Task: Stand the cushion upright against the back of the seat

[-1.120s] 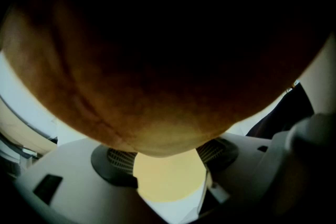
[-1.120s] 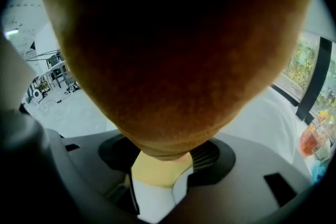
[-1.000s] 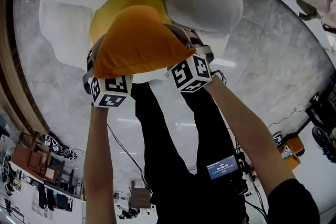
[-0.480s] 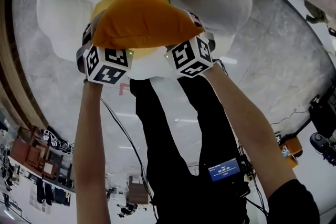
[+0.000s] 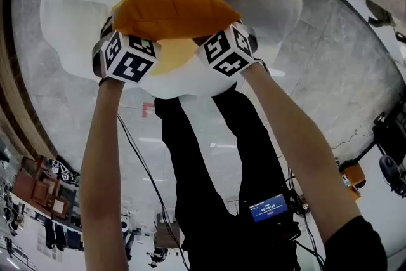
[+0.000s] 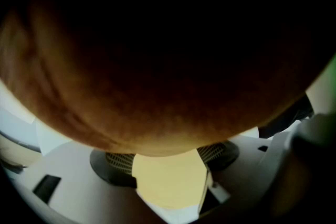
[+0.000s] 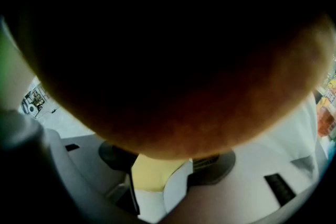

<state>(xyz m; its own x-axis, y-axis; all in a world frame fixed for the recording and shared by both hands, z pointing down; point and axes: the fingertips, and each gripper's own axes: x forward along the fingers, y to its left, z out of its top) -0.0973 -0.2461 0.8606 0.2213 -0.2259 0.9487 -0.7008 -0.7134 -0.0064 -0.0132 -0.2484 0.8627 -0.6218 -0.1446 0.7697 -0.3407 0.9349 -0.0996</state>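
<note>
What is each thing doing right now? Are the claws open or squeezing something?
orange cushion: gripped at both ends, held over the seat, not yet propped against its back.
left claw: shut on the orange cushion.
right claw: shut on the orange cushion.
white seat: nothing propped on it, yellow middle partly showing below the cushion.

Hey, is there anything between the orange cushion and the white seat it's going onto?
Nothing visible does. The orange cushion hangs over the white seat, and only the seat's own yellow pad shows under it.
</note>
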